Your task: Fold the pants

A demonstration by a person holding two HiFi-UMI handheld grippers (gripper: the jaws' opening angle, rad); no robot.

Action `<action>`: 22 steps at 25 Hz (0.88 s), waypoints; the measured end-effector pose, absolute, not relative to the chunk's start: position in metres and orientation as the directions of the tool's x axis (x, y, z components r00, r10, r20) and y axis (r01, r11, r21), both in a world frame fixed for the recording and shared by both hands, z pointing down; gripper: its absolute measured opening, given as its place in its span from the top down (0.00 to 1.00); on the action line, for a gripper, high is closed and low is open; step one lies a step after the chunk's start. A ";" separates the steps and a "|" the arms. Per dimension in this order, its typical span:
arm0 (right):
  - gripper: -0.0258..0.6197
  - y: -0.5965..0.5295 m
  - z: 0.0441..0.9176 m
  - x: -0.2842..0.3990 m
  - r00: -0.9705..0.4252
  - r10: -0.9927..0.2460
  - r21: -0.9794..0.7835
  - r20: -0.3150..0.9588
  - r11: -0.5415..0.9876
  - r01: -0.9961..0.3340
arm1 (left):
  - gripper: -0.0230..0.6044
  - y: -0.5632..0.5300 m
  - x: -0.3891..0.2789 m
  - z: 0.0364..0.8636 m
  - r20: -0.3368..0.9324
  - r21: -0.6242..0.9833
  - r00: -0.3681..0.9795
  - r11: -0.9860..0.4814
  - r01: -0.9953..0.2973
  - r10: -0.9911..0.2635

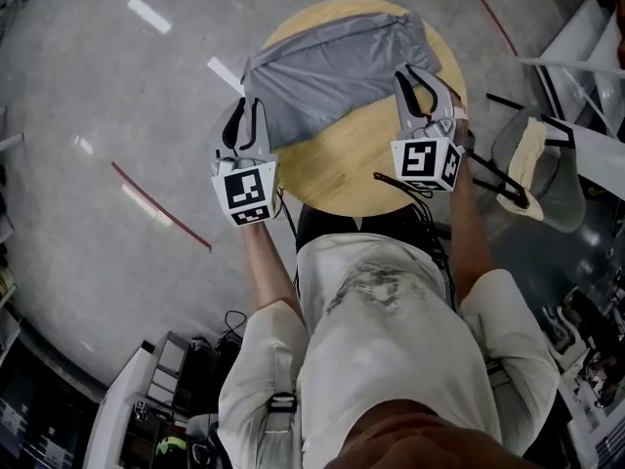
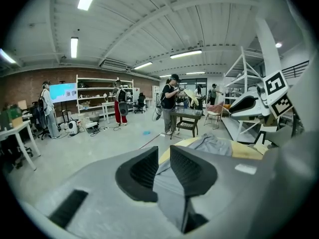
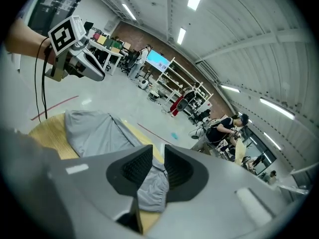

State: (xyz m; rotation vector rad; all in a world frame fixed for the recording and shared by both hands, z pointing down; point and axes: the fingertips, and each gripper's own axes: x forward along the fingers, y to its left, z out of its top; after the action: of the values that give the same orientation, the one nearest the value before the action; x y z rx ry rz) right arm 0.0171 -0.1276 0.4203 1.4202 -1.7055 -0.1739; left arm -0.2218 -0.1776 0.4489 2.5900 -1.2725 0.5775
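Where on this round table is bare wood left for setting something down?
The near half of the table is bare wood, bordered by the pants behind and by the left tool and right tool, both gripping the pants, at the sides. The far half is crowded: pants cover it, leaving thin rim slivers.

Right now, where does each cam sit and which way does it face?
Head view: on the person's head, facing steeply down at the table with the pants; shows torso, both forearms, left gripper, right gripper.
Left gripper view: on the left gripper, facing along its jaws over the table toward the shelves; jaws hold pants fabric; right gripper at right.
Right gripper view: on the right gripper, facing along its jaws across the table; jaws hold pants fabric; left gripper upper left.
Shared: all three show table and pants.
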 end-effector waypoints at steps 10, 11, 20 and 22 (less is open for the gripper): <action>0.91 -0.081 0.392 -0.002 -0.021 -0.864 0.535 0.502 0.330 -0.777 | 0.86 -0.120 -0.218 0.408 0.383 0.010 0.539 -0.580 -0.814 -0.750; 0.92 -0.076 0.389 -0.002 -0.031 -0.868 0.533 0.496 0.332 -0.778 | 0.87 -0.112 -0.214 0.404 0.379 0.010 0.539 -0.580 -0.815 -0.752; 0.95 -0.012 0.360 0.050 -0.123 -0.884 0.487 0.451 0.359 -0.796 | 0.92 -0.034 -0.157 0.370 0.328 -0.024 0.485 -0.520 -0.854 -0.811; 0.95 0.003 0.357 0.066 -0.155 -0.882 0.472 0.445 0.379 -0.796 | 0.94 -0.017 -0.140 0.361 0.314 -0.036 0.457 -0.491 -0.870 -0.832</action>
State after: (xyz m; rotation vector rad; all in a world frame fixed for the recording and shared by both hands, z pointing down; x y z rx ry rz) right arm 0.0665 0.0034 0.3568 1.4416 -1.9713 -0.1639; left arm -0.1401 -0.0166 0.3614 2.5683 -1.5093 0.4421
